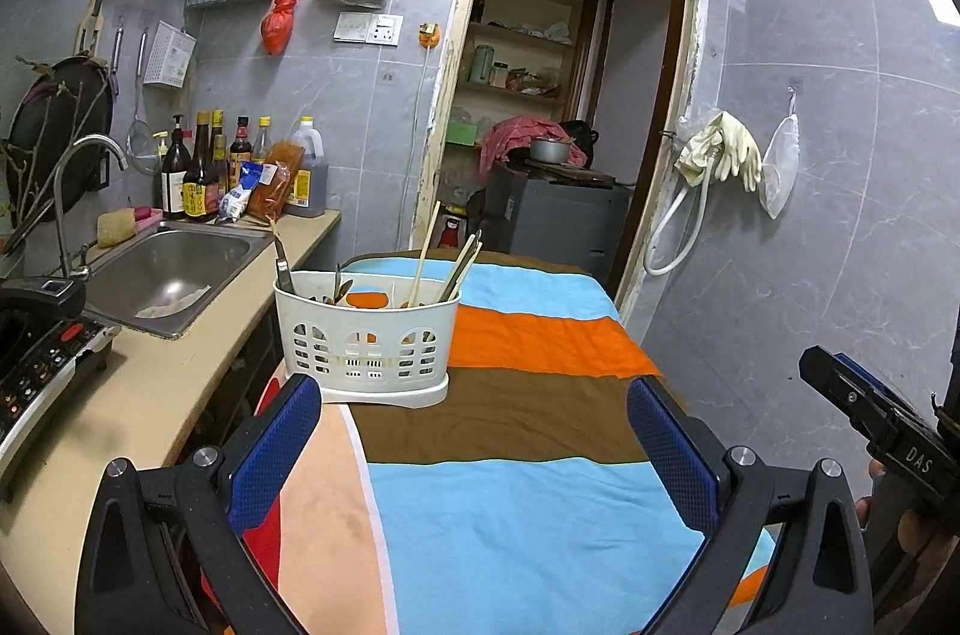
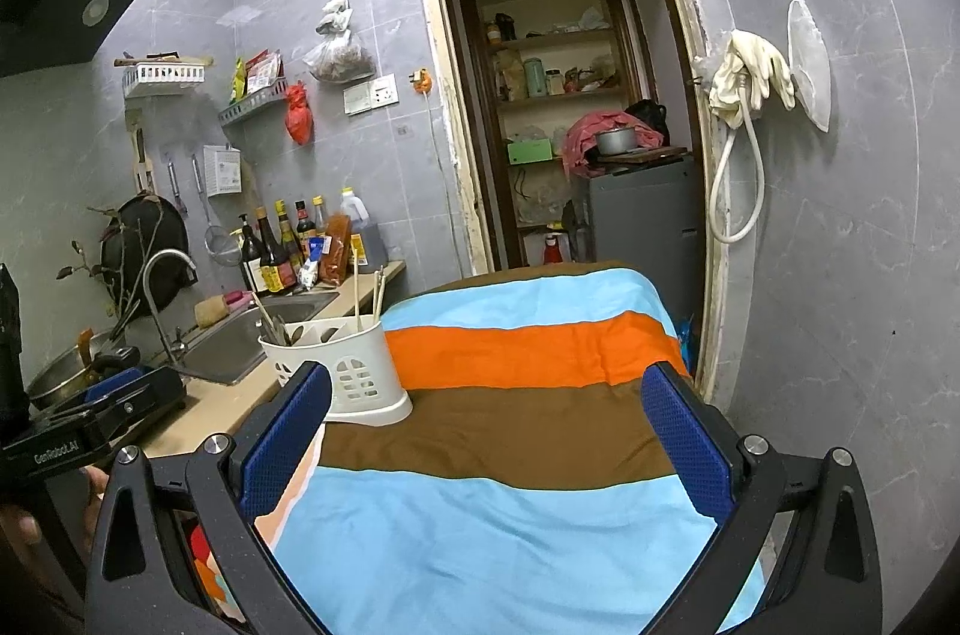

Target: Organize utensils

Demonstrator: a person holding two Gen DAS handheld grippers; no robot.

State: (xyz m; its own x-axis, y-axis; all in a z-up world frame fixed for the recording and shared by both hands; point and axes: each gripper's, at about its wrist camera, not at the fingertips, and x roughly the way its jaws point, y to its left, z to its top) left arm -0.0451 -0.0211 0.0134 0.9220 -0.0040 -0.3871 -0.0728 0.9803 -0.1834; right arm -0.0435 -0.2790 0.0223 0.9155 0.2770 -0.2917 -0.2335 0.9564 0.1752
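Nearest me, the left gripper (image 1: 474, 446) and right gripper (image 2: 486, 440) both stand spread wide and empty above the striped cloth (image 1: 516, 515); I judge this a ready stance, with nothing loose on the cloth to collect. Farther on, the white utensil caddy (image 1: 366, 335) sits at the cloth's left edge beside the sink (image 1: 174, 269). Chopsticks (image 1: 427, 245) and spoons stand upright in its compartments, handles kept reachable.
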